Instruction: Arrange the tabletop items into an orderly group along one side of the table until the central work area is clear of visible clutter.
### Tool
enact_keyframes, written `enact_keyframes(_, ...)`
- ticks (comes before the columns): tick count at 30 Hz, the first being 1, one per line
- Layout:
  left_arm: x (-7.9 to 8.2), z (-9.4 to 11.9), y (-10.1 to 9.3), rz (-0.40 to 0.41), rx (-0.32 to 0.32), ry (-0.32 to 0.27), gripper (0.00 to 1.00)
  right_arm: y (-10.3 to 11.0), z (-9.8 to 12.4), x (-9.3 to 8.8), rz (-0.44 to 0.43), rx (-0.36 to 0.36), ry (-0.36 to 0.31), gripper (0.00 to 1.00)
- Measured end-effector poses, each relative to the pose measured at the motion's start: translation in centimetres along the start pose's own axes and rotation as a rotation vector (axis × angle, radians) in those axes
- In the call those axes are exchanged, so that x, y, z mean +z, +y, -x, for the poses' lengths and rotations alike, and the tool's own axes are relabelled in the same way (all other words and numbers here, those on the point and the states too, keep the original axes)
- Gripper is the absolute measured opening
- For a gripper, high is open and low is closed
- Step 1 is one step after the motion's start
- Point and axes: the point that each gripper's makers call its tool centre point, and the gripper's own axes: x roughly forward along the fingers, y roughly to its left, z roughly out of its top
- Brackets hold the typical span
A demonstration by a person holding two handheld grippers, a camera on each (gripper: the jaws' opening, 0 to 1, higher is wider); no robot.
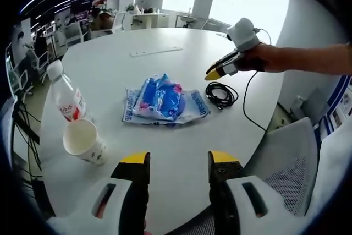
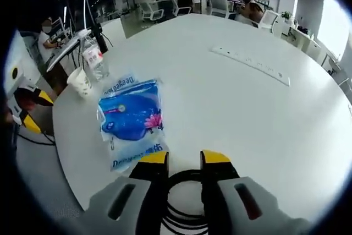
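Observation:
A blue tissue pack (image 1: 164,101) lies mid-table, also seen in the right gripper view (image 2: 132,119). To its left stand a clear bottle with a red label (image 1: 67,96) (image 2: 94,59) and a paper cup (image 1: 82,139) (image 2: 81,82). A coiled black cable (image 1: 221,94) lies to the right of the pack. My right gripper (image 1: 215,72), held by a hand, hovers just above the coil. In its own view the right gripper (image 2: 184,159) is open with the cable (image 2: 184,182) showing between the jaws. My left gripper (image 1: 179,160) is open and empty near the table's edge, and appears at the left edge of the right gripper view (image 2: 36,111).
A white power strip (image 1: 157,52) (image 2: 250,64) lies flat on the far part of the round white table (image 1: 110,70). A grey mesh chair (image 1: 286,163) stands by the table's near right edge. Desks, chairs and people fill the office behind.

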Motion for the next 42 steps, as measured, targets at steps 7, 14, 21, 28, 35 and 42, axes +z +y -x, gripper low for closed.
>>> enact_keyframes(7, 0.2, 0.2, 0.4, -0.002, 0.002, 0.0, 0.42, 0.7, -0.8, 1.4, -0.019, 0.025, -0.024, 0.24)
enact_keyframes(14, 0.6, 0.3, 0.7, -0.003, 0.01, -0.006, 0.42, 1.1, -1.4, 2.4, -0.023, 0.044, -0.038, 0.25)
enact_keyframes(21, 0.4, 0.4, 0.5, 0.0, 0.009, -0.002, 0.42, 1.7, -2.3, 3.0, -0.061, 0.064, -0.063, 0.24)
enact_keyframes(28, 0.3, 0.3, 0.3, 0.002, 0.01, 0.002, 0.41, 2.9, -3.4, 3.8, -0.069, 0.094, -0.064, 0.23)
enact_keyframes(35, 0.2, 0.3, 0.1, 0.01, 0.008, 0.005, 0.41, 3.7, -5.0, 4.4, -0.073, 0.125, -0.057, 0.22)
enact_keyframes(42, 0.1, 0.5, 0.2, 0.016, 0.014, 0.009, 0.41, 4.3, -6.4, 5.0, -0.074, 0.159, -0.053, 0.22)
